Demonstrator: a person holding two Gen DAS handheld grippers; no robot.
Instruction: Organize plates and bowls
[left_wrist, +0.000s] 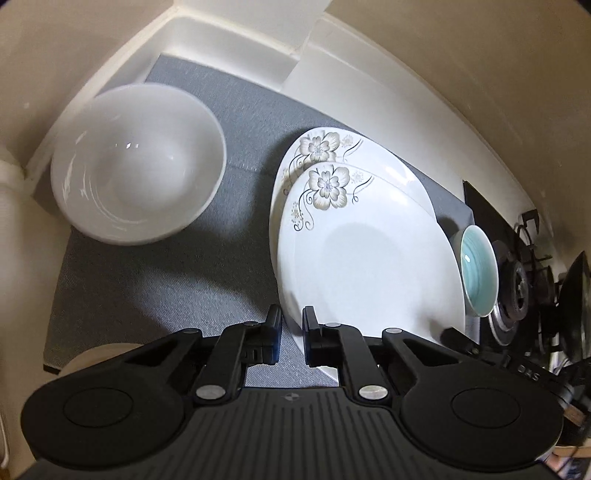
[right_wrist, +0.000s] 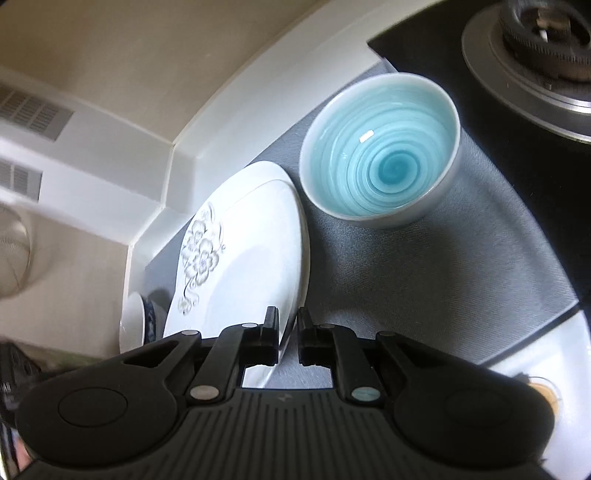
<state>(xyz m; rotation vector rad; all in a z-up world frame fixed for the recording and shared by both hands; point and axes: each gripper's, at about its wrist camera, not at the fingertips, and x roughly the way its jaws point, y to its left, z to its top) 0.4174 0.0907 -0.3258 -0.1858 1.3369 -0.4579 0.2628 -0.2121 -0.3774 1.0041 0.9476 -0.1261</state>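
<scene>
The left gripper pinches the top floral plate's near rim; white bowl sits left, teal bowl right.

Glossy glazed ceramic plates and bowls, matt woven grey cloth mat, brushed metal burner ring.

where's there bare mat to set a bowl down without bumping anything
Widest bare patch: grey mat between the white bowl and the plates. A second patch sits in front of the teal bowl, right of the plates. Crowded where the teal bowl stands close beside the plates' rim, with the stove just beyond.
</scene>
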